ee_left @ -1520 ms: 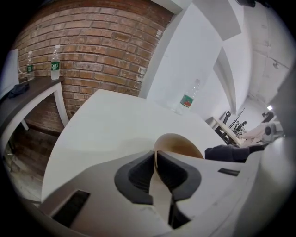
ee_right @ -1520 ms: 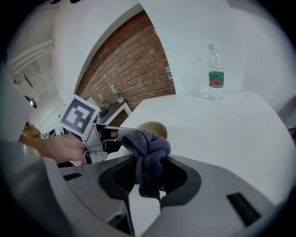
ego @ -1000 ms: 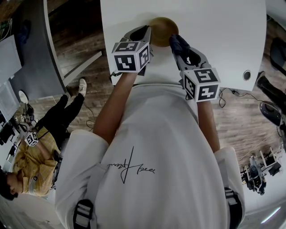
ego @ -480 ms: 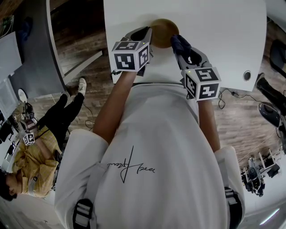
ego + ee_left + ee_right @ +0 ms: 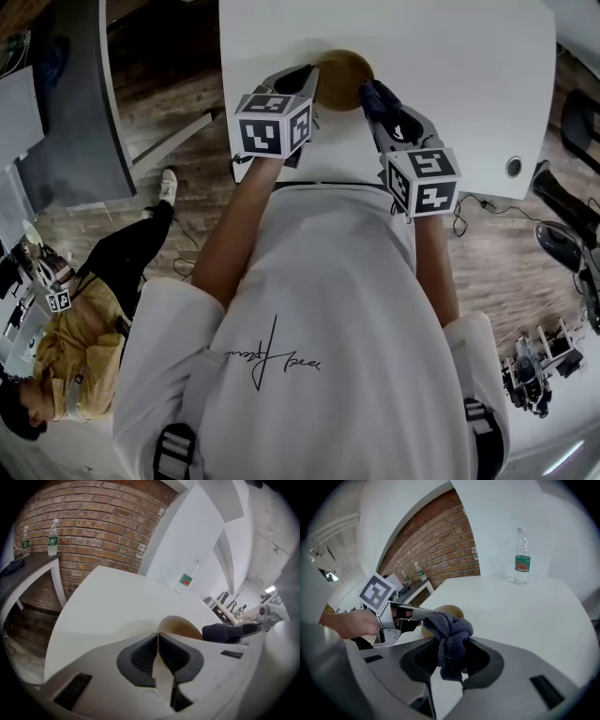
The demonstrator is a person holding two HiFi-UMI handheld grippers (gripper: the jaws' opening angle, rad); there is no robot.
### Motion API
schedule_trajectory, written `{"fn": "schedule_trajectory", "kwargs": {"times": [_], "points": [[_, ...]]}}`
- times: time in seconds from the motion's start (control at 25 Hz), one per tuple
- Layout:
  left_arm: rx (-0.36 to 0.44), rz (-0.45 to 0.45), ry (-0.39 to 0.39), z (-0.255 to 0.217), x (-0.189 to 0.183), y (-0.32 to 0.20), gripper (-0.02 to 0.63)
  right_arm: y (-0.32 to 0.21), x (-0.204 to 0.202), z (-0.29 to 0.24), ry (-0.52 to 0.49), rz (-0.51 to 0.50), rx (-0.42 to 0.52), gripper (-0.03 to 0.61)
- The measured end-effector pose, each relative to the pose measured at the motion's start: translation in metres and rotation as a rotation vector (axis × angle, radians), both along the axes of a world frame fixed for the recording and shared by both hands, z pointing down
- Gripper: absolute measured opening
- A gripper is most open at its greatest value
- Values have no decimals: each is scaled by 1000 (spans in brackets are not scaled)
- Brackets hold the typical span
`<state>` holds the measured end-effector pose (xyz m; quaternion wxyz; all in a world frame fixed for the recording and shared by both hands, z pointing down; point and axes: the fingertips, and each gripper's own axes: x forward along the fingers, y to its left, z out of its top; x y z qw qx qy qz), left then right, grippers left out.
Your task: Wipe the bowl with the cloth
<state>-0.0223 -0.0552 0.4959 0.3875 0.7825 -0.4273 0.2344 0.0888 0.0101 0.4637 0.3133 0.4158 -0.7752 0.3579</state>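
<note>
Near the front edge of the white desk [image 5: 450, 84], the head view shows a round tan wooden bowl [image 5: 345, 77] lying between the two tools. The left tool [image 5: 313, 77] meets the bowl's left rim. The right tool [image 5: 368, 94] comes in at the right rim with a dark blue-grey knitted cloth [image 5: 377, 96] bunched at its tip. Each tool carries a white cube with black square markers [image 5: 272, 124].

Seen in the left gripper view, the left tool [image 5: 158, 641] is clenched on the bowl's thin rim, which runs edge-on between the two dark pads; the bowl's [image 5: 180, 627] pale hollow opens beyond them. The cloth [image 5: 220, 632] sits at the bowl's right side. Farther back on the desk a clear plastic bottle with a green label [image 5: 186, 579] stands upright, well apart from the bowl, before a red brick wall [image 5: 93, 527].

Seen in the right gripper view, the right tool [image 5: 451, 656] is grasping the cloth [image 5: 450, 630], a thick wad pinched between its pads, bulging above them and trailing below. The bowl [image 5: 451, 610] shows just behind the wad. The left tool, held in a person's hand [image 5: 344, 623], reaches the bowl from the left.
</note>
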Motion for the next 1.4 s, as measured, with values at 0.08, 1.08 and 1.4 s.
{"fn": "schedule_trajectory", "kwargs": {"times": [0.08,1.08,1.4], "points": [[-1,0,4,0,0,1,11,0,1,0,1,0,1,110],[1,11,9,2,1,1,14,-13,7,3,32,-26,6,110],[-3,13,-1,2,4,1,15,-15,11,4,34,-48,16,110]]}}
